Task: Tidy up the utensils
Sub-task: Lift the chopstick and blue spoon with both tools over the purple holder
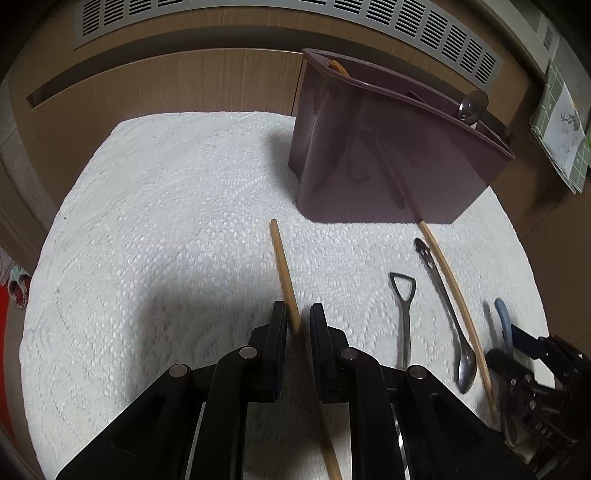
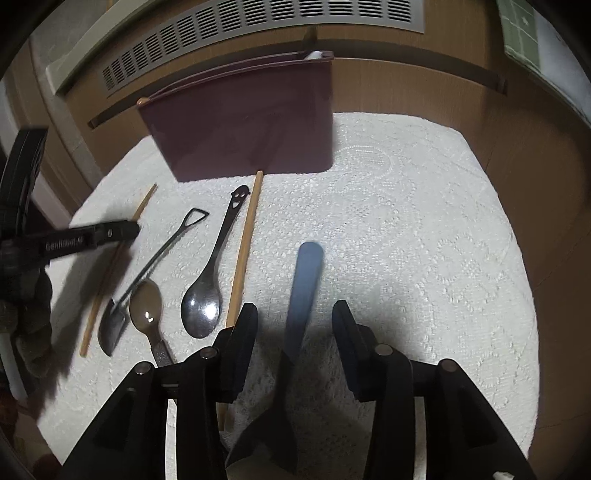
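Observation:
A mauve utensil caddy (image 1: 388, 155) stands at the back of a white cloth (image 1: 166, 221); it also shows in the right wrist view (image 2: 243, 122). My left gripper (image 1: 298, 317) has its fingers nearly closed around a wooden chopstick (image 1: 284, 273). My right gripper (image 2: 293, 314) is open, with a blue-handled utensil (image 2: 304, 288) lying between its fingers. On the cloth lie a second chopstick (image 2: 243, 247), a smiley-handled spoon (image 2: 207, 295), a shovel-shaped spoon (image 2: 147, 266) and a small spoon (image 2: 146, 302).
The caddy holds a spoon (image 1: 472, 105) and an orange item (image 1: 338, 66). A wooden cabinet with a vent grille (image 1: 258, 14) runs behind the cloth. A green checked cloth (image 1: 557, 122) hangs at the right.

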Available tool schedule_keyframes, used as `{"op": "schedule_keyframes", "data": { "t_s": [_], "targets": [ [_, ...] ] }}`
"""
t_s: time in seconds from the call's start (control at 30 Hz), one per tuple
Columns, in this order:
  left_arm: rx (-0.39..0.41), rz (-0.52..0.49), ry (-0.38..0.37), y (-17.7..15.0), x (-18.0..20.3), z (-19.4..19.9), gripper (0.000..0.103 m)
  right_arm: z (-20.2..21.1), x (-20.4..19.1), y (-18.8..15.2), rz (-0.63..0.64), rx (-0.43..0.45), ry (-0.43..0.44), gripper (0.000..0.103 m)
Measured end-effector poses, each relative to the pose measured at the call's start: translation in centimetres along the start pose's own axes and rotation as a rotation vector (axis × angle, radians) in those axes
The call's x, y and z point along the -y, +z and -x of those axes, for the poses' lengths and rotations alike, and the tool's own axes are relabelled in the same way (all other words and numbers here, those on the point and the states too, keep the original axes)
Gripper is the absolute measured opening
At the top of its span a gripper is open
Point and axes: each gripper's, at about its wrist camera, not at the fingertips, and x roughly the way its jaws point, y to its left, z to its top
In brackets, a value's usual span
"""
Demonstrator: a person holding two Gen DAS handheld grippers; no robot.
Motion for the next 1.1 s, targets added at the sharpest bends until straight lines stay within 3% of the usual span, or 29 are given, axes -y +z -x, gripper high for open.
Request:
{"op": "schedule_keyframes", "data": {
  "t_s": [0.17, 0.27, 0.4, 0.7, 0.93, 1.1],
  "targets": [
    [0.019, -0.011, 0.015, 0.2, 0.4, -0.2, 0.012, -0.3, -0.3, 0.4, 0.024, 0.005, -0.029, 0.037],
    [0.032, -0.004, -0.009, -0.5, 0.2, 0.3, 0.008, -0.5, 0.0, 1.0, 0.031, 0.012, -0.052, 0.015],
    [0.039, 0.038, -0.106, -2.5, 0.0, 1.9, 0.006, -0.1, 0.5, 1.3, 0.027, 0.019, -0.031, 0.014],
    [0.183, -0.04, -0.173, -4.8, 2.4, 9.0, 0.005, 6.0, -0.2, 0.8, 0.022, 0.184, 0.023, 0.014],
    [0.285, -0.056, -0.208, -3.8, 3.6, 12.6, 0.005, 8.2, -0.2, 1.4, 0.004, 0.252, 0.054, 0.013],
    [0.405, -0.089, -0.234, -0.9, 4.5, 16.5, 0.005, 9.8, 0.1, 2.5, -0.035, 0.336, 0.073, 0.013]
  ]
}}
